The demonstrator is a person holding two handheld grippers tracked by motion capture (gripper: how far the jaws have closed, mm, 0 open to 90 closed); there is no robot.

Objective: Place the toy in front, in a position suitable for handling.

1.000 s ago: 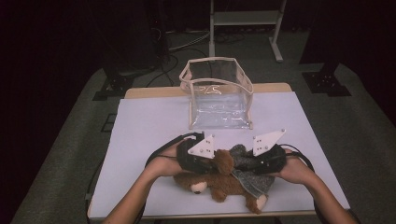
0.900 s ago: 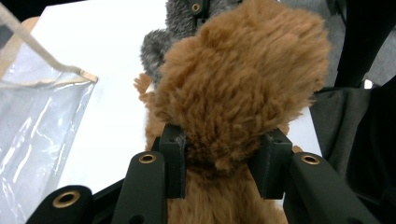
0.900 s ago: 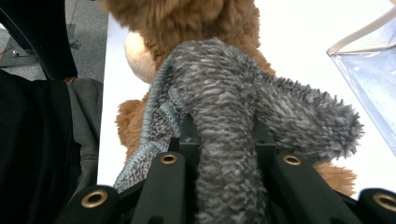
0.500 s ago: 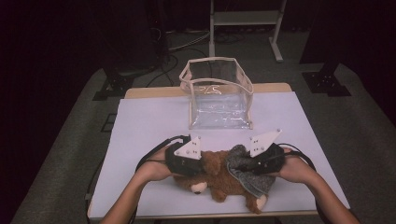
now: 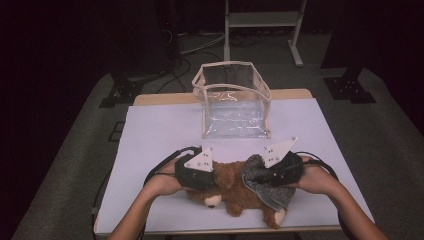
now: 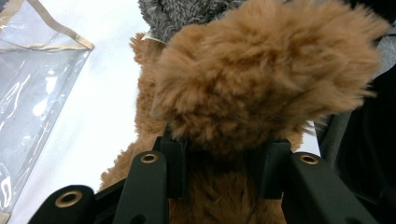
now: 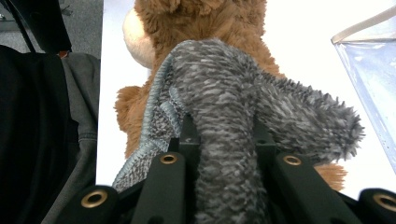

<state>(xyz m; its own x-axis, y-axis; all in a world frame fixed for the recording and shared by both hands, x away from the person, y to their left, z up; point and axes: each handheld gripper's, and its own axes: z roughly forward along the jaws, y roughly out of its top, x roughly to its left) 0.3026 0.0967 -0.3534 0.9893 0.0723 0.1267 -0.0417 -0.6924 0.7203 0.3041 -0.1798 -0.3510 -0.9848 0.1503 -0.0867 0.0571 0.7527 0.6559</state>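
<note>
Brown plush bear (image 5: 231, 186) lying at near edge of white worktop (image 5: 160, 135), wearing grey knit garment (image 5: 267, 186). My left tongs (image 6: 219, 158) clamped on brown furry limb. My right tongs (image 7: 224, 140) clamped on grey garment fold. Clear plastic bag (image 5: 234, 102) upright behind bear, apart, mouth open.

tongs (image 5: 216, 175): black bodies | grey three-cornered top plates | brass rivets | black trailing cables | bare forearms
</note>
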